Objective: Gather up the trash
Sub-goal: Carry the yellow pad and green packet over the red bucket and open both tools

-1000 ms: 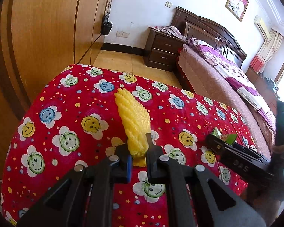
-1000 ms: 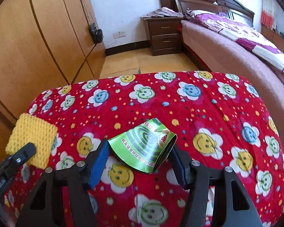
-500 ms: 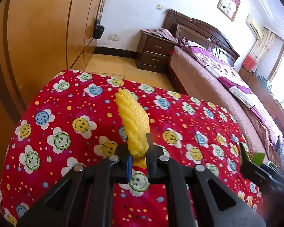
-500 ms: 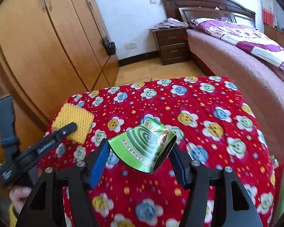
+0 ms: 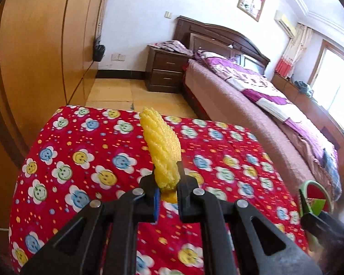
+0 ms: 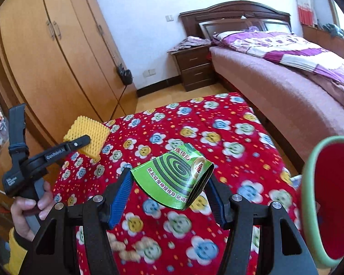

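Note:
My left gripper (image 5: 167, 184) is shut on a yellow foam net sleeve (image 5: 162, 146) and holds it upright above the red smiley-flower tablecloth (image 5: 80, 160). The sleeve (image 6: 87, 135) and left gripper (image 6: 80, 140) also show at the left of the right wrist view. My right gripper (image 6: 169, 188) is shut on a flattened green mosquito-coil box (image 6: 174, 181), held above the cloth. A bin with a green rim and red inside (image 6: 328, 197) stands close at the right; it also shows in the left wrist view (image 5: 314, 194).
A wooden wardrobe (image 6: 48, 52) stands to the left. A bed with a brown cover (image 6: 286, 84) lies to the right, with a dark nightstand (image 6: 192, 66) at the back. Peanut-like bits (image 6: 135, 249) lie on the cloth below my right gripper.
Both grippers have lifted and pulled back from the table with their items. The right gripper has swung towards the bin, which has come into view at the right.

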Tool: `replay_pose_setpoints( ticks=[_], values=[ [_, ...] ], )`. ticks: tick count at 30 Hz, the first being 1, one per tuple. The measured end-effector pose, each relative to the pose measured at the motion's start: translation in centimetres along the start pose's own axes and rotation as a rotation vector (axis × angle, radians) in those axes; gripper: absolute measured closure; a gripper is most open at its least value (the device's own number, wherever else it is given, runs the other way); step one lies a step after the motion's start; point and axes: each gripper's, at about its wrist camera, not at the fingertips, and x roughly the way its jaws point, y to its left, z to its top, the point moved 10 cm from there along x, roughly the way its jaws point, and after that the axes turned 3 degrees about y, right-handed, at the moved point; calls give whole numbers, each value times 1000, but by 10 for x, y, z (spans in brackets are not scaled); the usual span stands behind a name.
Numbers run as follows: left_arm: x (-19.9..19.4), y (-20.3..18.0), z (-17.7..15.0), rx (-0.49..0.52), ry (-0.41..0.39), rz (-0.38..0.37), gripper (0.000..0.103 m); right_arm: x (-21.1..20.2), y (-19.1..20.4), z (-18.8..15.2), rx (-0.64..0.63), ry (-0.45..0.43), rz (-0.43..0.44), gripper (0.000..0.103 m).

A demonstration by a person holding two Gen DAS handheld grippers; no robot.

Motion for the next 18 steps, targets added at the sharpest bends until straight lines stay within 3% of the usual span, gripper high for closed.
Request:
replay_pose_setpoints(
  ticks=[18],
  values=[
    [-57, -117, -36, 100, 26, -205, 93, -100, -71, -28, 144, -128, -35, 40]
  ],
)
